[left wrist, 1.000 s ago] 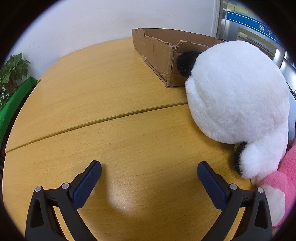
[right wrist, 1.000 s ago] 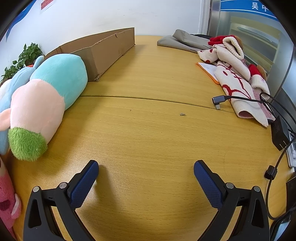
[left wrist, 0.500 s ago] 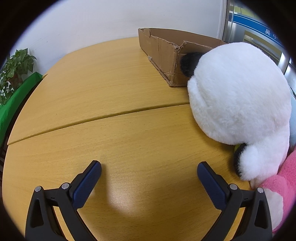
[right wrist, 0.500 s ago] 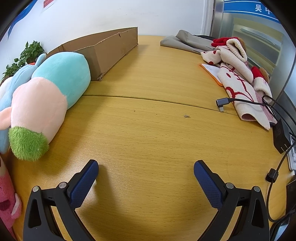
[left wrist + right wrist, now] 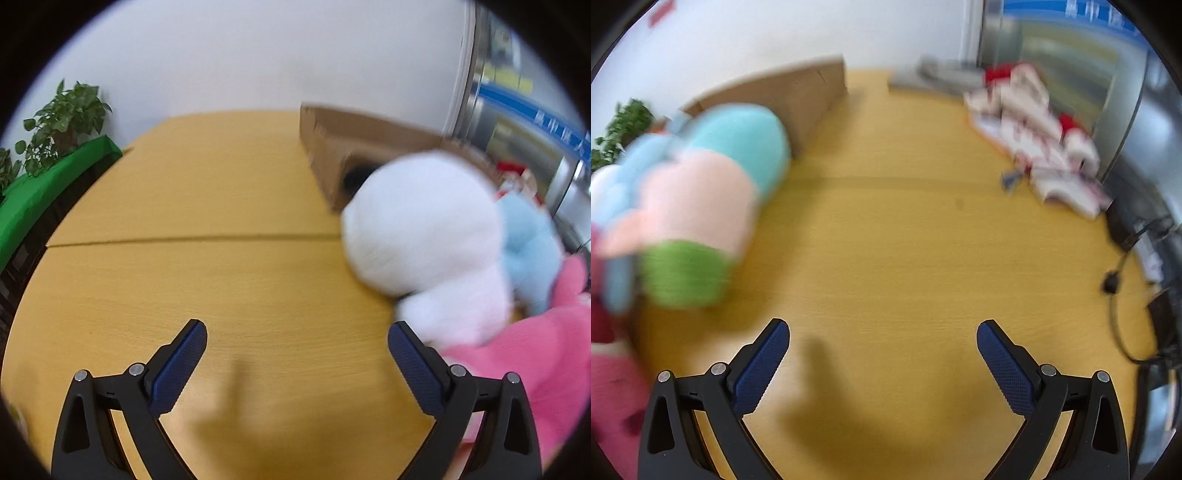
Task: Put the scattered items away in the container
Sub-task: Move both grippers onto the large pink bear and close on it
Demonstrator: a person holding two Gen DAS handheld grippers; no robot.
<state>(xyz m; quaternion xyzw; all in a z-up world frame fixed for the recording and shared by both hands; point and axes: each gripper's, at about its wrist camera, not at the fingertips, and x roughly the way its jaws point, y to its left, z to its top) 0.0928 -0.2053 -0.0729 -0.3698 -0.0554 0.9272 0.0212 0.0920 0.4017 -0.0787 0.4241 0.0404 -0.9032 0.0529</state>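
A white panda plush [image 5: 424,229] lies on the wooden table against the near corner of an open cardboard box [image 5: 332,147]. A light blue plush [image 5: 528,240] and a pink plush [image 5: 535,354] lie to its right. My left gripper [image 5: 297,332] is open and empty, with its right finger close to the panda. In the right wrist view a teal, pink and green plush [image 5: 709,199] lies left of the box [image 5: 798,96], with the pink plush [image 5: 609,387] at the lower left. My right gripper [image 5: 882,332] is open and empty over bare table.
A pile of red and white clothes [image 5: 1038,136] and a grey cloth [image 5: 934,74] lie at the far right. Black cables [image 5: 1123,295] and a charger sit along the right edge. A potted plant [image 5: 62,125] and a green surface [image 5: 48,192] stand beyond the left edge.
Both grippers have risen and pulled back, and both views are blurred. The plush toys look smaller, and the blue and pink ones show more. Both stay open.
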